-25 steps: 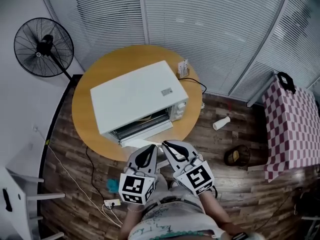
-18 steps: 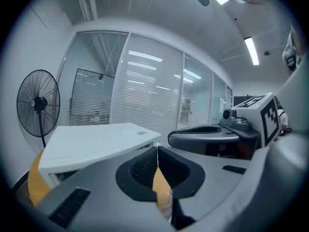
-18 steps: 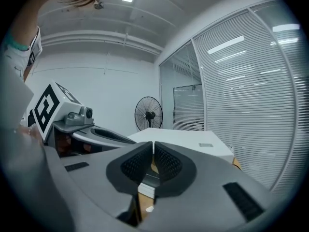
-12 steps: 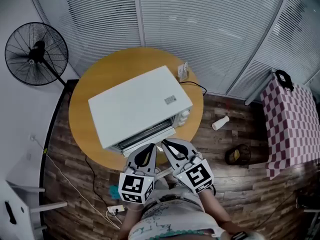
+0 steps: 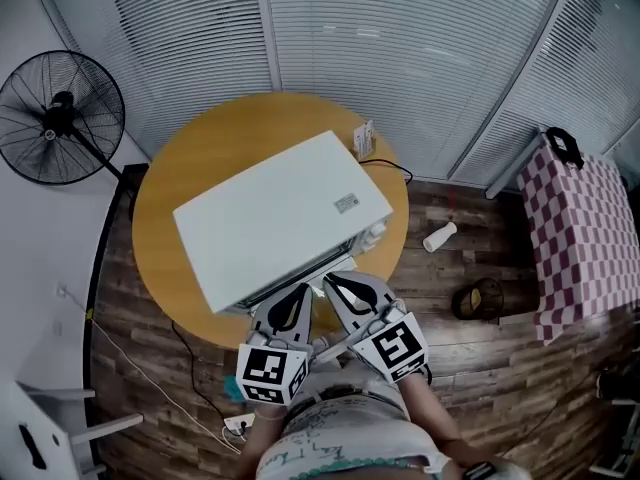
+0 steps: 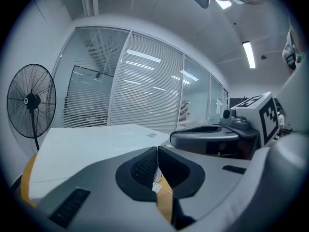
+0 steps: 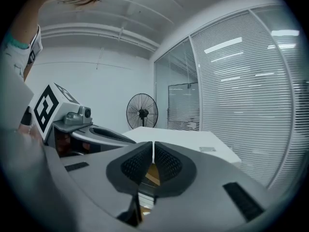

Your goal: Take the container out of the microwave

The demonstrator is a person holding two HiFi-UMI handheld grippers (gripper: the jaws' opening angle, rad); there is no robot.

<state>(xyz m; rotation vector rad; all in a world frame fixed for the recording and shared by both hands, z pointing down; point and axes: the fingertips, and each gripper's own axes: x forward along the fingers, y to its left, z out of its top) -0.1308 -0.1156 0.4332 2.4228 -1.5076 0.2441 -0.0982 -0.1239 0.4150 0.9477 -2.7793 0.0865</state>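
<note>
The left claw (image 6: 157, 151) and the right claw (image 7: 153, 146) are both clenched on nothing, side by side just before the front of the boxy white microwave (image 5: 270, 218) on the round wooden bench (image 5: 175, 173). The container shows in no view; presumably it sits inside. To do this well, I judge, the claws should first part, then enter level and take the container by opposite sides. The small grey sticker (image 5: 346, 203) on the microwave's top is too small to read.
</note>
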